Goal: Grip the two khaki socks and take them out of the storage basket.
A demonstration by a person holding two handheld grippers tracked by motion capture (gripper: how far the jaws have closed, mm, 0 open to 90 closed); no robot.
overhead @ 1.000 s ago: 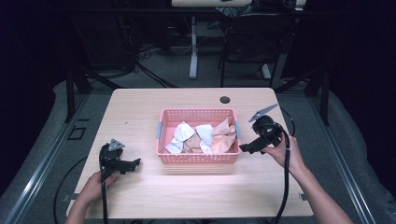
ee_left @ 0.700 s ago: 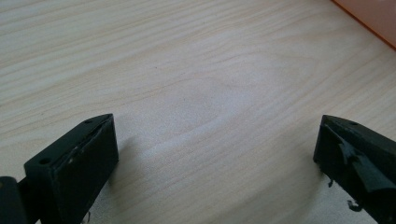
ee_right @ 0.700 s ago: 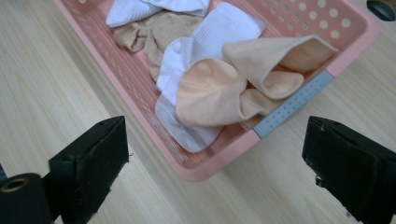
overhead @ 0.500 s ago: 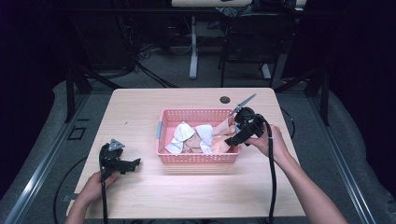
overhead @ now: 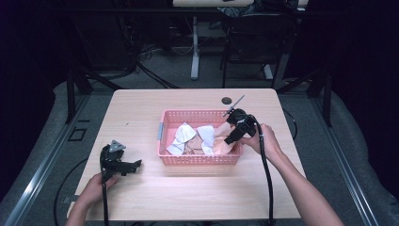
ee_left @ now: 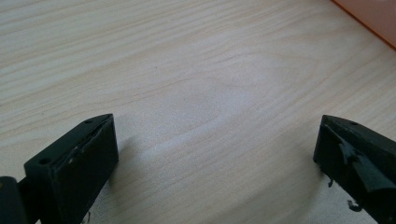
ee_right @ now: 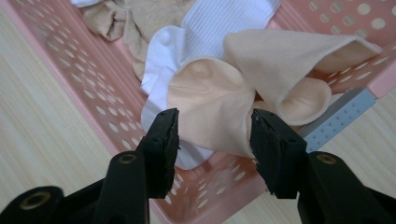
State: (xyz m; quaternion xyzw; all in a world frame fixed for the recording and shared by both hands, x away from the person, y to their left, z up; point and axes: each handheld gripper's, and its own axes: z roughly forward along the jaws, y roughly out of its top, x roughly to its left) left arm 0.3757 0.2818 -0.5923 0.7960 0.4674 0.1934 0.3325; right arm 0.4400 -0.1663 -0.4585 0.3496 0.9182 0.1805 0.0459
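A pink perforated basket [overhead: 200, 113] stands mid-table with white cloths [overhead: 181, 136] and a peach cloth [overhead: 222, 147] inside. My right gripper [overhead: 229, 132] hangs over the basket's right end, tilted down into it. In the right gripper view it is open [ee_right: 215, 140], its jaws straddling a fold of the peach cloth [ee_right: 210, 98]. The white cloth [ee_right: 219, 23] lies just beyond, against the basket wall [ee_right: 93, 93]. My left gripper [overhead: 131, 165] rests low at the table's left, open [ee_left: 215, 154], with bare wood between its jaws.
A black round grommet [overhead: 227, 100] sits in the table behind the basket. A grey strip [ee_right: 336, 116] lies along the basket's outer side. A beige cloth [ee_right: 135, 23] is bunched deeper in the basket. A basket corner [ee_left: 373, 18] lies ahead of the left gripper.
My right gripper has swung left from the table beside the basket to over its right end and dipped onto the peach cloth. The left gripper has stayed put.
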